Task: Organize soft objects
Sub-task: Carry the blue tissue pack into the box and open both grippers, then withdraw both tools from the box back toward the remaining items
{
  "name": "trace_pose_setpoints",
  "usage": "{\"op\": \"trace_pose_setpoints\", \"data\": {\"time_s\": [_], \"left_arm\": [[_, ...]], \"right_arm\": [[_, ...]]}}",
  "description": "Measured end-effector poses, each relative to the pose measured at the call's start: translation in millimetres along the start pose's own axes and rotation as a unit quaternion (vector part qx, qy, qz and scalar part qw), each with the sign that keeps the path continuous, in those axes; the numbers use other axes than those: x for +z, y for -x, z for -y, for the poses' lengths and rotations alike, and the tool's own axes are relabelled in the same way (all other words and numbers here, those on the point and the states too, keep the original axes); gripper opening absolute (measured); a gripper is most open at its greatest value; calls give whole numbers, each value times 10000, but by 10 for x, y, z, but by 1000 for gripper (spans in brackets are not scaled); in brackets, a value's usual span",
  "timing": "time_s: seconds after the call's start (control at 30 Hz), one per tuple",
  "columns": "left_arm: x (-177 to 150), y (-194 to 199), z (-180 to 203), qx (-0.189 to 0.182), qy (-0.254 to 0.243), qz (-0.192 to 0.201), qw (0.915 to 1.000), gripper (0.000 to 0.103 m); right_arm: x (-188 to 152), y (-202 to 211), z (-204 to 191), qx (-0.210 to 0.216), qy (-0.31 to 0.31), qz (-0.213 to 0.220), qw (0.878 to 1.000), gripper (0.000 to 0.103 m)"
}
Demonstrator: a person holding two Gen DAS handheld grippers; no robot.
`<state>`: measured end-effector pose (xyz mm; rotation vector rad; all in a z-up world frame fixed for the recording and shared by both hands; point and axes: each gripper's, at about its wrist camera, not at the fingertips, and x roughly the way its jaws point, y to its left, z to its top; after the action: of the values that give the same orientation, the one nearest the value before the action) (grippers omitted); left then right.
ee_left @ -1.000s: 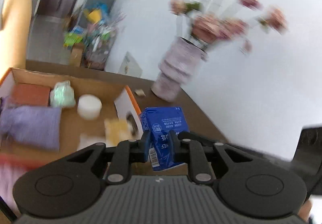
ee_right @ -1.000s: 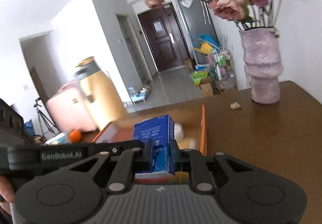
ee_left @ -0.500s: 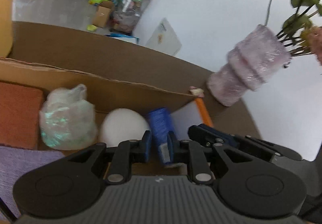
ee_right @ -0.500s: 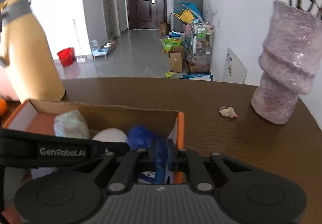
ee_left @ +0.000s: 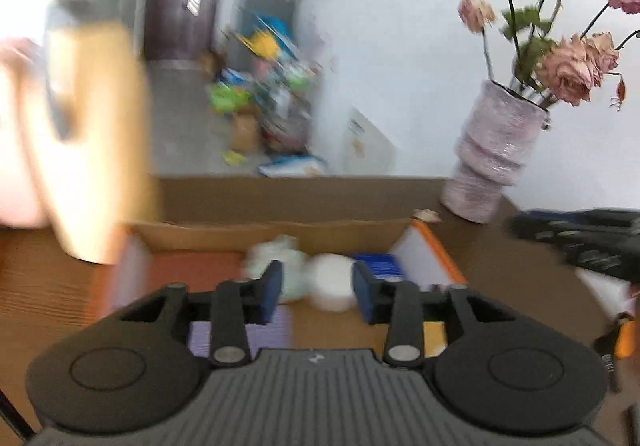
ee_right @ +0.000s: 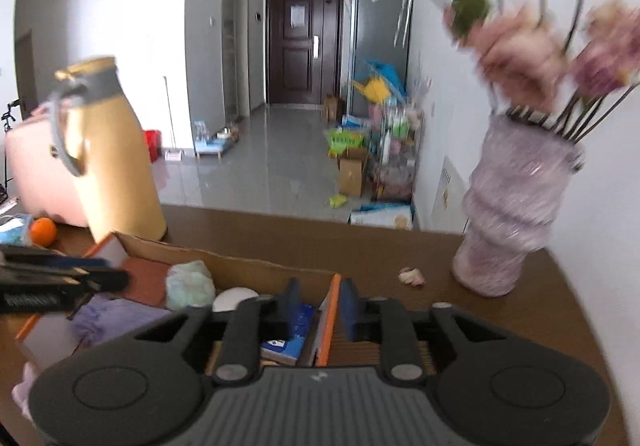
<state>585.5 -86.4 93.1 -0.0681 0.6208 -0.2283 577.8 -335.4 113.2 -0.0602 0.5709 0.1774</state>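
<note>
The blue tissue pack (ee_right: 290,330) lies inside the cardboard box (ee_right: 240,266) at its right end, against the orange-edged flap; it also shows in the left wrist view (ee_left: 378,264). My left gripper (ee_left: 316,296) is open and empty above the box. My right gripper (ee_right: 318,308) is open and empty, its fingers either side of the box's right flap. In the box also lie a white round pad (ee_left: 332,280), a pale green bundle (ee_right: 188,284), a purple cloth (ee_right: 108,316) and an orange-brown cloth (ee_left: 192,268).
A purple vase with pink flowers (ee_right: 516,213) stands at the table's back right, a petal (ee_right: 412,276) near it. A tall yellow jug (ee_right: 106,153) stands behind the box's left end, an orange (ee_right: 42,230) beside it. The brown table edge runs behind the box.
Both grippers were shut on the blue tissue pack and lowered it into the box. Now both have opened, let it go and pulled back; the pack rests in the box.
</note>
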Motion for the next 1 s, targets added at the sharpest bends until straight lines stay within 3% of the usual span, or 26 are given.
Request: {"op": "trace_pose_setpoints", "data": {"time_s": [0.03, 0.1, 0.13, 0.2, 0.37, 0.7, 0.87, 1.0], "left_arm": [[-29, 188, -36, 377, -34, 230, 9990, 66], [-111, 523, -47, 982, -268, 788, 9917, 82], [-174, 679, -48, 1233, -407, 1056, 9859, 84], [-281, 929, -60, 1442, -522, 1357, 9788, 87], [-494, 1429, -100, 1370, -354, 1577, 9773, 89], [-873, 2026, -140, 1211, -347, 1913, 9734, 94], [-1564, 2213, -175, 1326, -407, 2128, 9672, 96], [-2155, 2428, -193, 1494, -491, 1802, 9710, 98]], "right_arm": [[-18, 140, -14, -106, 101, 136, 9998, 48], [-101, 429, -58, -373, 229, 619, 9971, 88], [-164, 572, -87, -440, 277, 895, 9946, 92], [-265, 777, -143, -472, 280, 1174, 9916, 91], [-445, 1136, -340, -291, 105, 1421, 9894, 91], [-722, 1648, -680, -205, 36, 1703, 9852, 92], [-1246, 1869, -721, 0, -353, 1769, 9836, 92], [-1758, 2045, -838, -155, -264, 1562, 9873, 92]]}}
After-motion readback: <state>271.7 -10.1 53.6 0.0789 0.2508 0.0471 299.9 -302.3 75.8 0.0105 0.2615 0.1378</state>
